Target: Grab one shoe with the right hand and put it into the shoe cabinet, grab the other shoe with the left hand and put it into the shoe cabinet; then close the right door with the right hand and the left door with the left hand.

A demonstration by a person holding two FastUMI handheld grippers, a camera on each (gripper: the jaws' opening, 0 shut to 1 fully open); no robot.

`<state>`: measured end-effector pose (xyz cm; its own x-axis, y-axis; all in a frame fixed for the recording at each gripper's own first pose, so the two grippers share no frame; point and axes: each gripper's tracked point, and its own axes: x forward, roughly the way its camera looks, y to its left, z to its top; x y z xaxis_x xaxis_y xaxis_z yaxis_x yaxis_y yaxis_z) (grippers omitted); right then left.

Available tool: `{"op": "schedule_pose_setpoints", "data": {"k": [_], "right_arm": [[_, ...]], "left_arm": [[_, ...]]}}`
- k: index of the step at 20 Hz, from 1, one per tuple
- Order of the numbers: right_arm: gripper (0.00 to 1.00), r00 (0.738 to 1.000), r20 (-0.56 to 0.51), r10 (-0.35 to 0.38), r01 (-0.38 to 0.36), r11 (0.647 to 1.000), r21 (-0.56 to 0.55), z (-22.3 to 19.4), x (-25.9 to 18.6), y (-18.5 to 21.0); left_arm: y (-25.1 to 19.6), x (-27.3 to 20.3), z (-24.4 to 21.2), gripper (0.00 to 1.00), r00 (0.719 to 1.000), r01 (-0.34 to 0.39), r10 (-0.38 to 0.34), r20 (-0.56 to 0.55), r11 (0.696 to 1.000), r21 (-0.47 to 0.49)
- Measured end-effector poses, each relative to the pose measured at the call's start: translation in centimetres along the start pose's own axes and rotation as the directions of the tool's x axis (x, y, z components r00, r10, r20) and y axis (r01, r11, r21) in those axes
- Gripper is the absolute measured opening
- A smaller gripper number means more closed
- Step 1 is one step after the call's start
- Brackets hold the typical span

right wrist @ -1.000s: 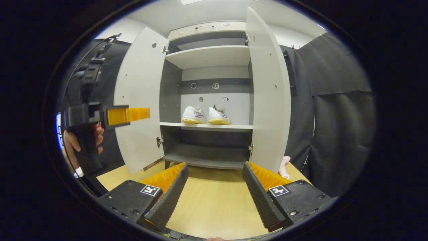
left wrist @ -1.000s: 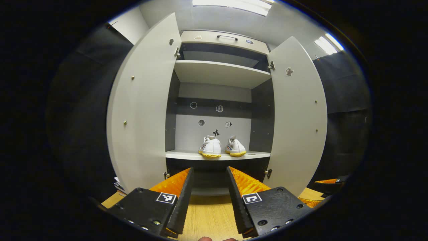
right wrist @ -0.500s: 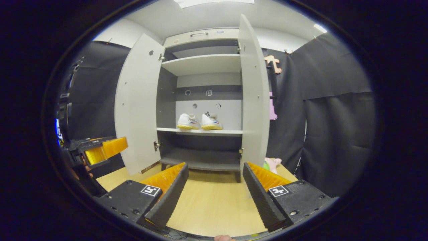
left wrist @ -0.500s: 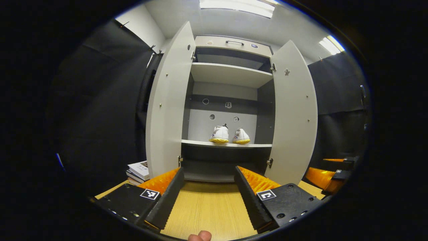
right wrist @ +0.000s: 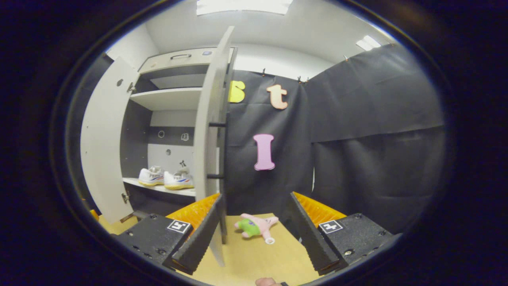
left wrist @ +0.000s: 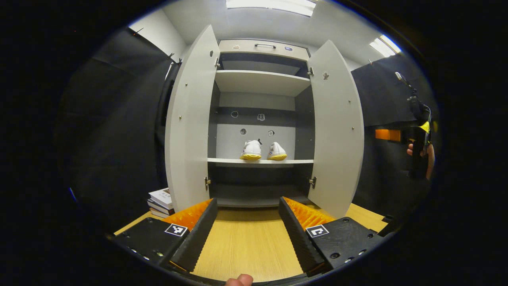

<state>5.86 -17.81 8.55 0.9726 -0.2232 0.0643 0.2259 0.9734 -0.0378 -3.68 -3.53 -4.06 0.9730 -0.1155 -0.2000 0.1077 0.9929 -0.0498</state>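
moved: right gripper has swung rightward, past the right door edge, facing the booth wall.
right gripper jaws: spread, holding nothing.
left gripper: spread, empty, facing the shoe cabinet.
shoes: side by side on the cabinet's middle shelf.
left door: open.
hidden: right door's front face, seen edge-on; plush toy beside the cabinet, details unclear.

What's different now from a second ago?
The right gripper swung off to the right, past the right door's edge. The left gripper backed away from the cabinet. Both shoes stayed on the shelf, both doors stayed open, and both grippers stayed open and empty.
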Motion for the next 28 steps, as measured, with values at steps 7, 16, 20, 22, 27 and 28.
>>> {"op": "schedule_pose_setpoints", "data": {"k": [7,16,20,22,27,28], "right_arm": [[1.0,1.0,0.024,-0.009,0.009,1.0,-0.004,4.3,6.8,-1.0],[0.96,0.999,0.036,0.008,-0.008,1.0,0.01,5.1,7.1,1.8],[0.96,0.998,0.054,0.045,-0.046,0.999,0.021,5.4,6.3,4.1],[0.96,0.994,0.05,0.096,-0.097,0.995,0.022,5.3,6.0,6.3],[0.96,0.989,0.065,0.132,-0.133,0.991,0.013,5.5,5.6,10.1],[0.96,0.987,0.063,0.145,-0.146,0.989,0.015,5.4,5.6,11.1]], "left_arm": [[-0.6,-0.8,-0.8,0.93,1.0,0.011,-0.011,-0.025,1.0,0.008],[-0.7,-1.0,-1.8,0.93,0.998,0.0,0.0,-0.064,1.0,0.009],[-1.1,-0.4,-1.4,0.93,0.998,0.004,-0.004,-0.057,1.0,0.011],[-1.2,-0.1,-1.0,0.93,0.999,0.004,-0.004,-0.043,1.0,0.004],[-1.2,0.1,-1.1,0.93,0.999,0.005,-0.005,-0.046,1.0,0.001],[-1.0,0.2,-1.3,0.93,0.999,0.0,-0.001,-0.053,1.0,-0.002]]}}
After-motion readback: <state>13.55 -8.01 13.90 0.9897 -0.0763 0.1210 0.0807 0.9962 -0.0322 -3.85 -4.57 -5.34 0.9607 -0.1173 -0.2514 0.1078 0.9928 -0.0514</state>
